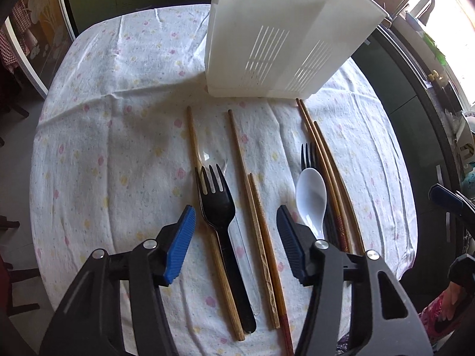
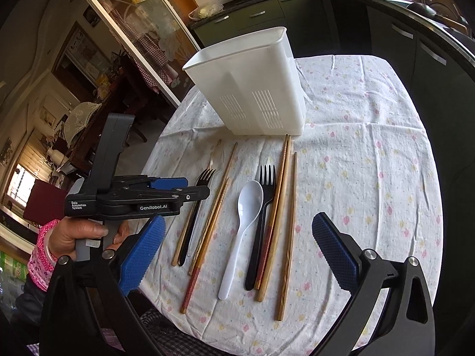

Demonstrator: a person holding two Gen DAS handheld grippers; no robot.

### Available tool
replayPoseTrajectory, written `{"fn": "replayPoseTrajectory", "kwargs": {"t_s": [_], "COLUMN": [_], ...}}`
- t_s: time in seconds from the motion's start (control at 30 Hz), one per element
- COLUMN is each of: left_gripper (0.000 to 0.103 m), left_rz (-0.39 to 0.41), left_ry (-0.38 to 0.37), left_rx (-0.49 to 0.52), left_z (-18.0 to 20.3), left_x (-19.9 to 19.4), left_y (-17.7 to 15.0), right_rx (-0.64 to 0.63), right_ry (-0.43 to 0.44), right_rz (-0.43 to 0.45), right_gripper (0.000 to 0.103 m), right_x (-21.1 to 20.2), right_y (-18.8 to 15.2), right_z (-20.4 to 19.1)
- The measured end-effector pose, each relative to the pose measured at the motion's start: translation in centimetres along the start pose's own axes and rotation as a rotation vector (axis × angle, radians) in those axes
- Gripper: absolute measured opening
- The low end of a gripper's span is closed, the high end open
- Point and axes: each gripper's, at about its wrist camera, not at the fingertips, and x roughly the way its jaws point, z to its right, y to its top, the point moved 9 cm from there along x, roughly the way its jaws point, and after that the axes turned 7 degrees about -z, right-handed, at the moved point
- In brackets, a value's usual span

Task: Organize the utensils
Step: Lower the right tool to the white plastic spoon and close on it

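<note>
The left gripper [image 1: 236,241] hangs wide open over the black plastic fork [image 1: 218,207] on the flowery cloth [image 1: 118,148]; the right gripper [image 2: 237,252] is open too; pinch only the fork's handle, then lift it to the tall white plastic holder [image 1: 276,44].

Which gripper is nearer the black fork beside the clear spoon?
Left. The left gripper is open and hovers over that black fork, fingers either side. The right gripper is open too, facing the white spoon.
</note>
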Motion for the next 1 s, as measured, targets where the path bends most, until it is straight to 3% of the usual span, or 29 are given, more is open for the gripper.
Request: {"fn": "replayPoseTrajectory", "kwargs": {"t_s": [0.27,0.4,0.53,0.83,1.0], "left_gripper": [0.049,0.04,0.025,0.025,0.025], "left_rz": [-0.014,-0.028,-0.041,0.003,0.034], "left_ry": [0.121,0.158,0.155,0.144,0.131], "left_rx": [-0.035,-0.048,-0.07,-0.057,-0.036], "left_z": [-0.2,0.3,0.6,-0.3,-0.2], "left_x": [1.2,2.0,2.3,0.3,-1.5], "left_y": [0.6,0.4,0.6,0.7,0.6], "right_rx": [-0.008,-0.007,-0.006,-0.025,-0.066], "right_ry": [0.001,0.003,0.017,-0.014,-0.053], "right_rz": [-0.011,-0.004,-0.001,-0.035,-0.145], "right_gripper": [0.098,0.098,0.098,0.098,0.096], "right_x": [0.3,0.3,0.3,1.3,4.4], "right_y": [-0.2,-0.1,-0.2,-0.6,-0.6], "right_z": [0.1,0.4,0.6,0.8,0.0]}}
